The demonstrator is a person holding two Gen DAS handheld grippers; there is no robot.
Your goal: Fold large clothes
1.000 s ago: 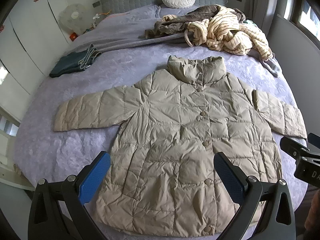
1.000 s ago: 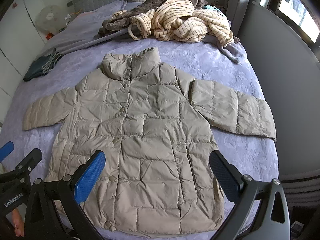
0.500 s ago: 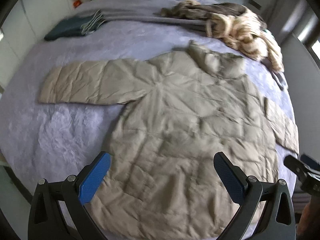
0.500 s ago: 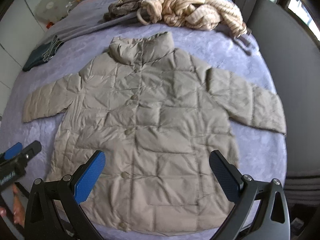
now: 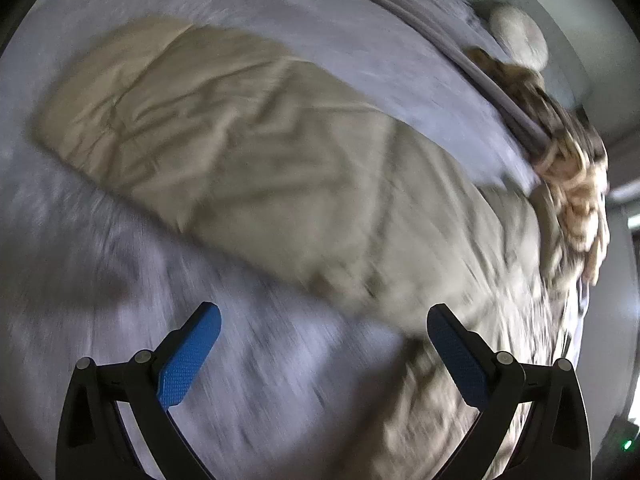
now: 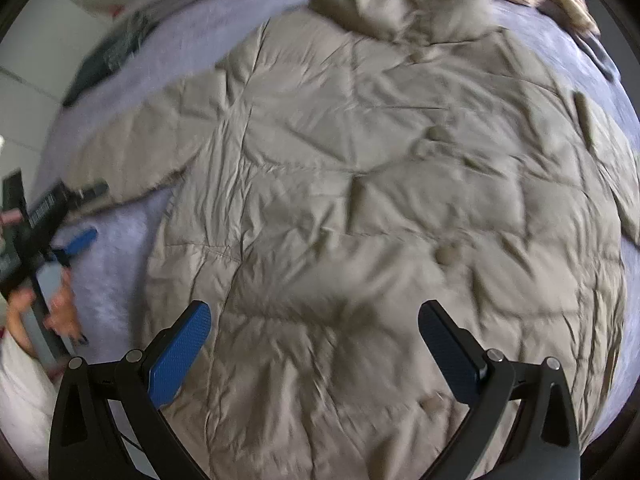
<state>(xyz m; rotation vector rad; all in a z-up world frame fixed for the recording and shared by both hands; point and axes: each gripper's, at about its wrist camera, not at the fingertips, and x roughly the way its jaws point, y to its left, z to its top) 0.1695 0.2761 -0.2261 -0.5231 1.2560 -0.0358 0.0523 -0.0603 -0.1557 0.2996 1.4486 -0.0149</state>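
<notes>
Left wrist view: the left gripper (image 5: 324,344), with its blue-padded black fingers spread wide and grasping nothing, hangs low over the lilac plush bedspread (image 5: 120,280). Ahead of it lies the outstretched sleeve (image 5: 200,128) of the beige quilted puffer jacket (image 5: 440,248), flat on the bed with its cuff toward the upper left of the picture. The picture is badly blurred, so I cannot tell whether the fingers touch the cloth; the right finger seems to sit near the underarm. At the far edge a heap of cream striped knitwear (image 5: 576,184) and a round pale cushion (image 5: 518,40) rest near the headboard.

Right wrist view: the right gripper (image 6: 314,344) is likewise released, fingers wide apart, poised over the lower front of the jacket (image 6: 380,200), which lies spread face up, buttoned, collar away from the camera. At the left edge the left gripper (image 6: 60,224) shows beside the sleeve, held in a person's hand (image 6: 60,312).

Judged from this, the folding has not begun: both sleeves lie out flat and no crease is made. Everything is left, likely starting with bringing a sleeve across the body
</notes>
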